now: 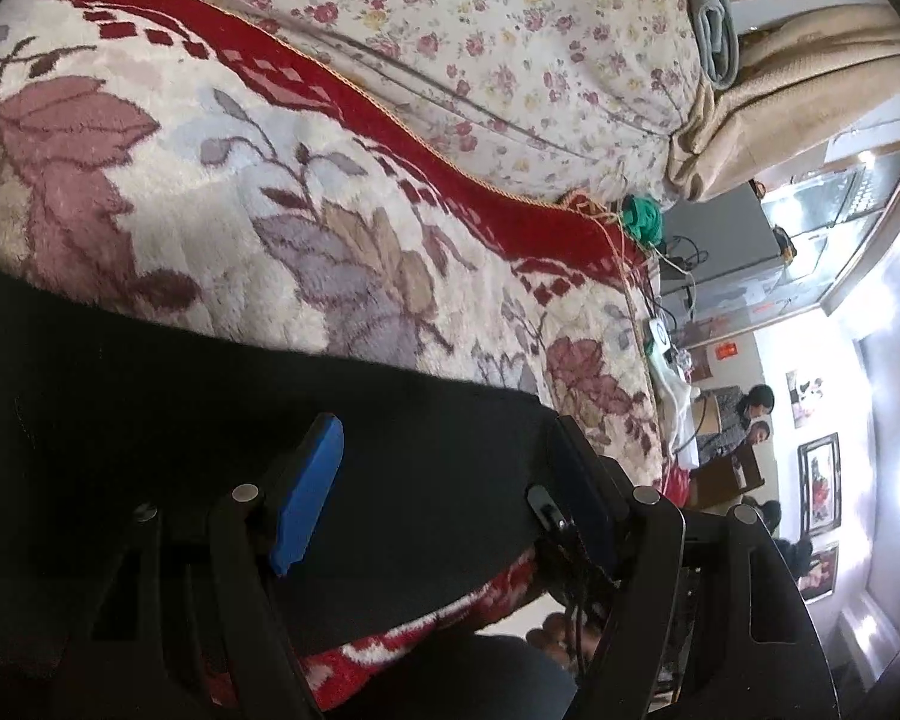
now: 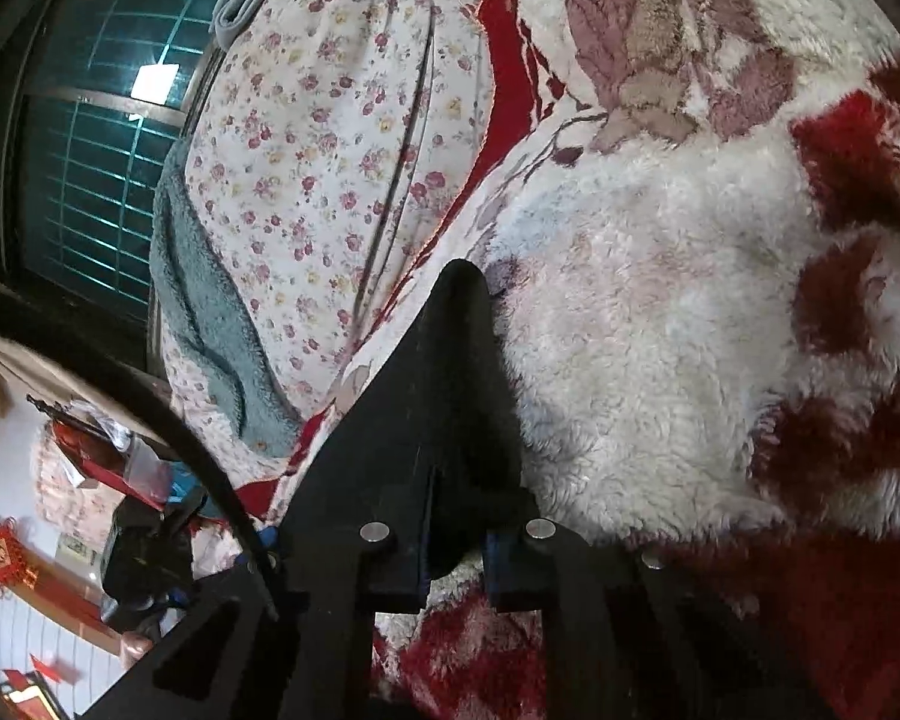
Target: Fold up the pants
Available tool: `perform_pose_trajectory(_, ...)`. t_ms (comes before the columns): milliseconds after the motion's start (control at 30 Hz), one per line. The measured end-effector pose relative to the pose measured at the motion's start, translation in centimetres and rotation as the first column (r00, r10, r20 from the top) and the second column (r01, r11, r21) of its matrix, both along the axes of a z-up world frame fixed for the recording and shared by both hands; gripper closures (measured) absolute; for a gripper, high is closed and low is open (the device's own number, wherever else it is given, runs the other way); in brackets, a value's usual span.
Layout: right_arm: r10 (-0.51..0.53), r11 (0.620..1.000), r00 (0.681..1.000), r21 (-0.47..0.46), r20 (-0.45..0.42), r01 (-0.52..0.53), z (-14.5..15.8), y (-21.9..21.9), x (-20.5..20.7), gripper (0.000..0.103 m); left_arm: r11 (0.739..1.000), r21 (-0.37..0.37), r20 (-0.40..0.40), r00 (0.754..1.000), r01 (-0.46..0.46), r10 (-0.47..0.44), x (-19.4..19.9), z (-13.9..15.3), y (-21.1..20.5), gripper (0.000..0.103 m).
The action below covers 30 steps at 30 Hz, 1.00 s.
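The black pants (image 1: pixel 210 396) lie on a plush white, red and mauve floral blanket (image 1: pixel 240 180). In the left wrist view my left gripper (image 1: pixel 444 474) is open, its blue-padded fingers (image 1: pixel 309 492) spread over the pants' edge, one on each side of the cloth. In the right wrist view my right gripper (image 2: pixel 456 540) is shut on a fold of the black pants (image 2: pixel 444 384), which rises as a dark peak between the fingers above the blanket (image 2: pixel 660 330).
A quilt with small roses (image 1: pixel 480 42) lies bunched behind the blanket. A teal towel (image 2: pixel 210 324) sits beside it. A green yarn ball (image 1: pixel 642 216) and cables lie at the bed's edge. People sit in the room beyond (image 1: pixel 750 414).
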State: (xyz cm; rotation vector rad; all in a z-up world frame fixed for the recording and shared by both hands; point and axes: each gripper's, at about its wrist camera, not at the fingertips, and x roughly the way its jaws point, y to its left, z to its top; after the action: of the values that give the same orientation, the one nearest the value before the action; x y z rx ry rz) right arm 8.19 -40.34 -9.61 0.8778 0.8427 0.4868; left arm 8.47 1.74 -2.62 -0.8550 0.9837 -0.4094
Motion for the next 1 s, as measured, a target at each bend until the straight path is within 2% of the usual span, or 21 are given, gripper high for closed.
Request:
perform_pose_trajectory(233,-0.002,0.999,1.000,-0.051,0.004,0.002,0.6,0.4,0.4,0.093,0.999,0.033,0.015,1.000,-0.003,0.003,0.9,1.3,0.1,0.033)
perform_pose_trajectory(433,0.000,0.993,1.000,-0.120,0.008,0.001,1.1,0.8,0.6,0.094,0.999,0.042,0.021,1.000,-0.011,0.010,1.0,1.1,0.3,0.033)
perform_pose_trajectory(533,-0.005,0.994,1.000,-0.105,-0.004,0.005,0.9,0.7,0.7,0.093,1.000,0.022,0.042,0.999,-0.014,0.013,0.7,1.0,0.7,0.033)
perform_pose_trajectory(800,-0.030,0.997,0.998,-0.075,-0.055,0.025,0.6,0.6,0.9,0.093,1.000,-0.012,0.033,0.999,-0.012,0.012,0.5,0.6,1.4,0.033)
perform_pose_trajectory(1000,0.010,0.995,0.997,-0.097,-0.082,-0.018,0.7,0.6,1.5,0.093,0.999,0.047,0.026,1.000,0.003,-0.004,0.2,0.9,0.9,0.033)
